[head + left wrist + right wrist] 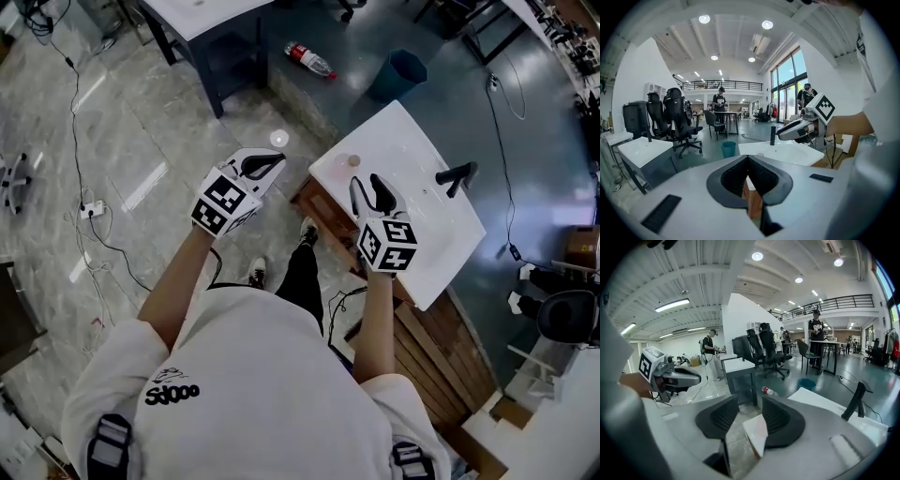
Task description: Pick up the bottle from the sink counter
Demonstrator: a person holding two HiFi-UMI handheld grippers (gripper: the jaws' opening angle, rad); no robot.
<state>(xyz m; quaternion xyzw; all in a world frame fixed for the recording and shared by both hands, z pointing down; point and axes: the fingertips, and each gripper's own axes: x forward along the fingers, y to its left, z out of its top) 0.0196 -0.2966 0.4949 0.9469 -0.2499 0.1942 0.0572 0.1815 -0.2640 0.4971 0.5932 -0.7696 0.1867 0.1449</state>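
White sink counter [441, 239] with black faucet [457, 175] sat under right gripper [367, 187], jaws spread, nothing between. Left gripper [270, 165] hung over floor beside counter, jaws pressed together, empty. Bottle [309, 59] lay sideways on floor, well apart, near teal bin [396, 73].

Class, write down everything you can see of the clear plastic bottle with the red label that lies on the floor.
The clear plastic bottle with the red label lies on its side on the dark blue-grey floor, between a dark table base and a round teal bin, apart from both. The label sits nearer the end toward the table; the rest looks clear. Its cap is too small to tell. Only the floor touches it.
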